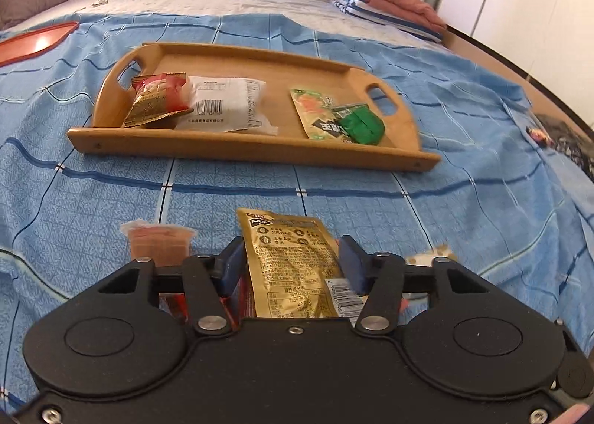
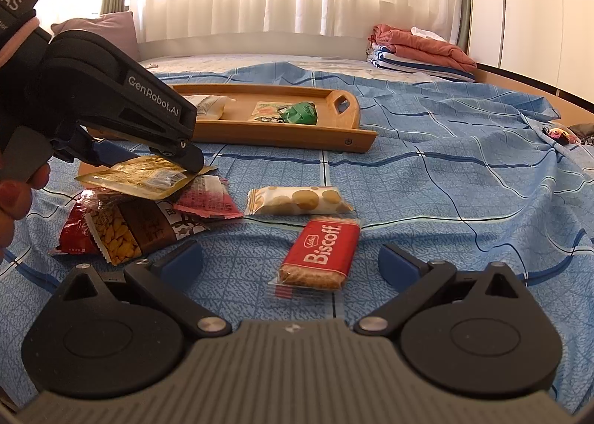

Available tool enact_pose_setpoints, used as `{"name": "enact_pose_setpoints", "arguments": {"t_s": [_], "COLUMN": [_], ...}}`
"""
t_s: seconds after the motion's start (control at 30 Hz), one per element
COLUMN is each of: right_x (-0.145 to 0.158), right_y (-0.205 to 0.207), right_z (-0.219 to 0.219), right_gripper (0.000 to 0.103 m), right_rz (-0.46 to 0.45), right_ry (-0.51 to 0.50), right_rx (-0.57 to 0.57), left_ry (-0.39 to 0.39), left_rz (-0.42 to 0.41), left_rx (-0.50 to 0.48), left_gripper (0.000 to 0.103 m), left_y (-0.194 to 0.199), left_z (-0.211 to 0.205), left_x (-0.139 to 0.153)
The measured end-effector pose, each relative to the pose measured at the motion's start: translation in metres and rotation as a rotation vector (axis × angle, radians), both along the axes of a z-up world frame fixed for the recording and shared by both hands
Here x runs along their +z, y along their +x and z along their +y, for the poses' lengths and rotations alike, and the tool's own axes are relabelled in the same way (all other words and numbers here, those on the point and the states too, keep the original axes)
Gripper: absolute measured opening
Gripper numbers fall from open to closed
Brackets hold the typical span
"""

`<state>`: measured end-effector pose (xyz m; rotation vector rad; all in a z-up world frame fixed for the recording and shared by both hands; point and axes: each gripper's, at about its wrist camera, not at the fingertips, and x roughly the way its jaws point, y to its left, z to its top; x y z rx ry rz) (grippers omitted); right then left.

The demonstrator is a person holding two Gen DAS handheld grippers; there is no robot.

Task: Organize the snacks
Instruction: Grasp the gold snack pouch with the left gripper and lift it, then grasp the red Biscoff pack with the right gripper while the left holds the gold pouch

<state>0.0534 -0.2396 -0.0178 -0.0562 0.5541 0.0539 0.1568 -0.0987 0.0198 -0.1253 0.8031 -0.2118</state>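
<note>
wooden tray (image 1: 260, 155) sits mid-frame in the left wrist view, on a blue checked sheet (image 1: 464, 209) spread over the bed. inside it, left end: a red-and-gold packet (image 1: 157, 101) leaning partly over a white wrapper with a barcode (image 1: 226, 105). right end: a green-and-orange pouch (image 1: 315, 112) with a green packet (image 1: 365, 127) lying on its lower corner. middle of the tray floor bare.

left gripper (image 1: 291, 257), bottom centre of its own view, has its blue pads either side of a gold pouch (image 1: 293, 268); the pouch looks pinched between them. in the right wrist view the same pouch (image 2: 141, 177) is at left, lifted at a tilt above a small heap of snacks, the black fingertip touching its edge.

an orange jelly cup (image 1: 159, 246) stands just left of the gripper.

right gripper (image 2: 291, 264), lower part of its view, jaws wide apart, nothing gripped. a red biscoff pack (image 2: 321, 255) lies on the sheet between them, not touched. beyond it a white biscuit pack (image 2: 297, 199). at left: a brown cracker bag (image 2: 137, 229), a dark red bag (image 2: 76, 223), a pink sachet (image 2: 206, 199), overlapping.
</note>
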Motion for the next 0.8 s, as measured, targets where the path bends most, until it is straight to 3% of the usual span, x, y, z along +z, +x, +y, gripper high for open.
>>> {"name": "enact_pose_setpoints", "arguments": {"t_s": [0.03, 0.1, 0.13, 0.23, 0.3, 0.5, 0.8], "right_x": [0.0, 0.0, 0.0, 0.0, 0.0, 0.0, 0.002], "right_y": [0.0, 0.0, 0.0, 0.0, 0.0, 0.0, -0.002], "right_z": [0.0, 0.0, 0.0, 0.0, 0.0, 0.0, -0.005], "right_gripper": [0.103, 0.103, 0.103, 0.103, 0.103, 0.103, 0.102], "right_rz": [0.0, -0.002, -0.002, -0.004, -0.004, -0.004, -0.01], "right_ry": [0.0, -0.001, -0.002, -0.002, -0.002, -0.001, 0.032], "right_rx": [0.0, 0.0, 0.0, 0.0, -0.001, 0.0, -0.016], "left_ry": [-0.001, 0.004, 0.011, 0.09, 0.133, 0.069, 0.11], "left_rz": [0.003, 0.017, 0.012, -0.023, -0.041, -0.047, -0.108], "left_rx": [-0.015, -0.048, -0.066, -0.111, -0.114, -0.119, -0.138], "left_gripper": [0.074, 0.091, 0.092, 0.09, 0.082, 0.063, 0.063], "left_y": [-0.003, -0.009, -0.013, -0.023, -0.027, -0.032, -0.05], "left_z": [-0.001, -0.005, -0.007, -0.018, -0.022, -0.003, 0.013], "left_x": [0.001, 0.0, 0.0, -0.003, -0.005, -0.001, 0.013]}}
